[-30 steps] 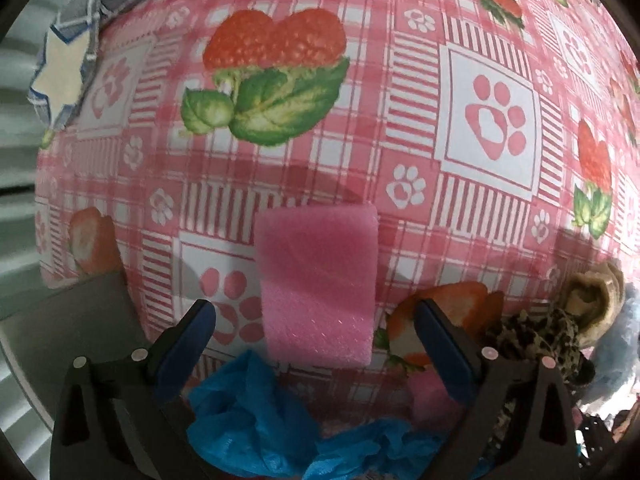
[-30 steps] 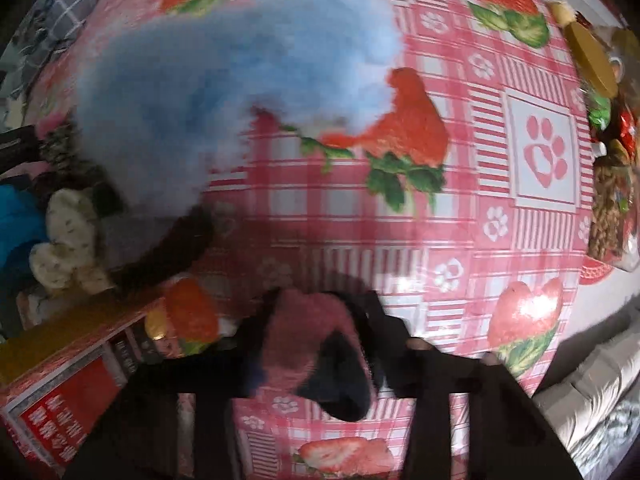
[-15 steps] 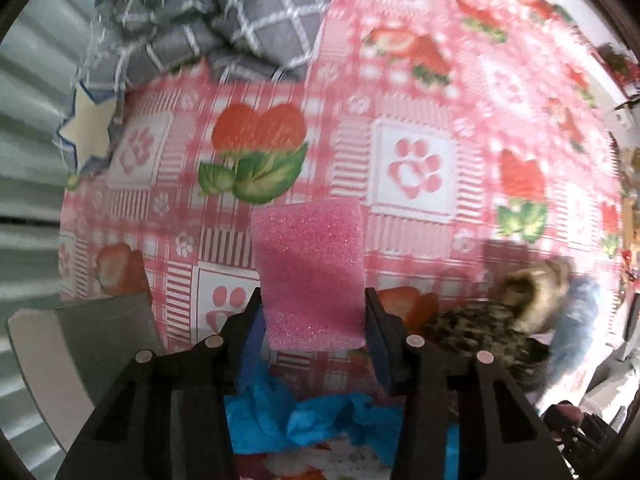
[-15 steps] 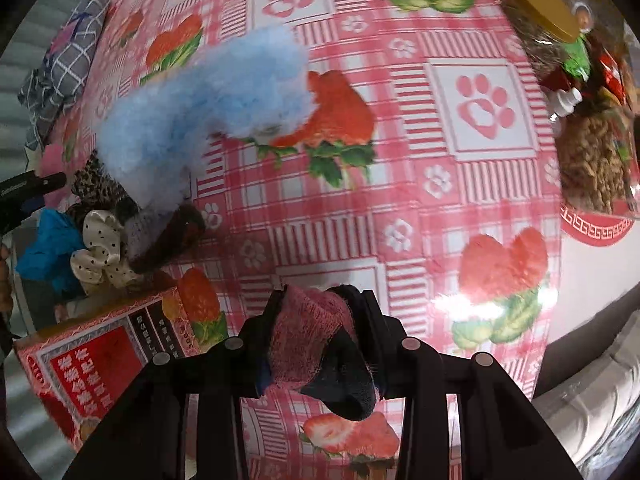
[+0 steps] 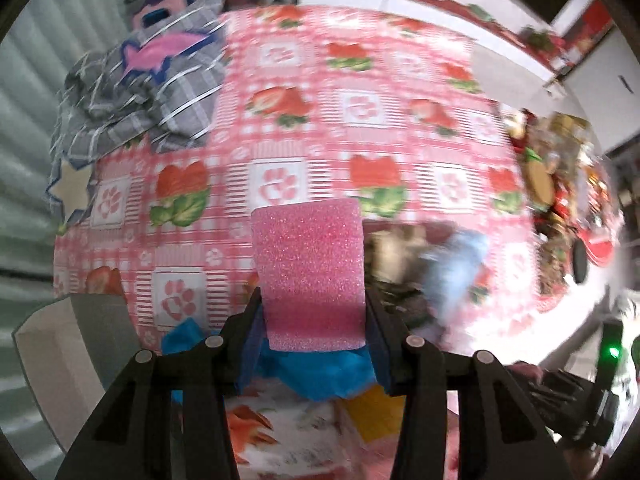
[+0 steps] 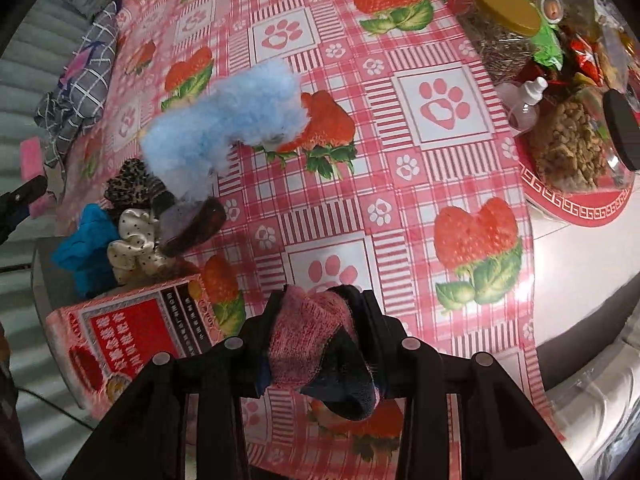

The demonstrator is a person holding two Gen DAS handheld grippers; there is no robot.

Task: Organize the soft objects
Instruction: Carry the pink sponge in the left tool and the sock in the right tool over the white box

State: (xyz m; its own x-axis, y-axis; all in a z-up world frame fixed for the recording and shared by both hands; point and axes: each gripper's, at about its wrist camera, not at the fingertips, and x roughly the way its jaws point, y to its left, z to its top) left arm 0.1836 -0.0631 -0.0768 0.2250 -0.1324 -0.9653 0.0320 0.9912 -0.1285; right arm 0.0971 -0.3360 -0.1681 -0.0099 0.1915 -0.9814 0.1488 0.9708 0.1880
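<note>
I have both claws loaded and clear of the worktop (image 6: 400, 184). My left claw (image 5: 312, 316) is closed on the pink sponge (image 5: 310, 272), pads pressing its two long sides; the jaws have just been closing on it. The sponge stands out ahead of the fingers, long axis along the claw's own line, free end toward the far edge. My right claw (image 6: 320, 336) is nearly closed, clamped on a rolled sock (image 6: 316, 352) — pink knit with a dark toe that hangs below the pads.

What the coming move turns on, as I judge it, is where the pile lies from each claw. The pile sits at the worktop's left edge in the right view: blue cloth (image 6: 86, 248), spotted scrunchie (image 6: 134, 244), leopard scrunchie (image 6: 134, 186), a dark band (image 6: 194, 224) and the fluffy blue piece (image 6: 224, 120), all touching or overlapping. The red box (image 6: 128, 340) lies just on the near side of them, at the near left corner. From the right claw the pile is ahead and to the left, near; from the left claw it lies almost directly below and slightly right, so the left is nearer.

The middle of the worktop is bare — good room to set things down. Jars and snacks on the red tray (image 6: 576, 212) crowd the right edge, and a checked cloth (image 5: 156, 92) fills the far left corner. I would keep off both.
</note>
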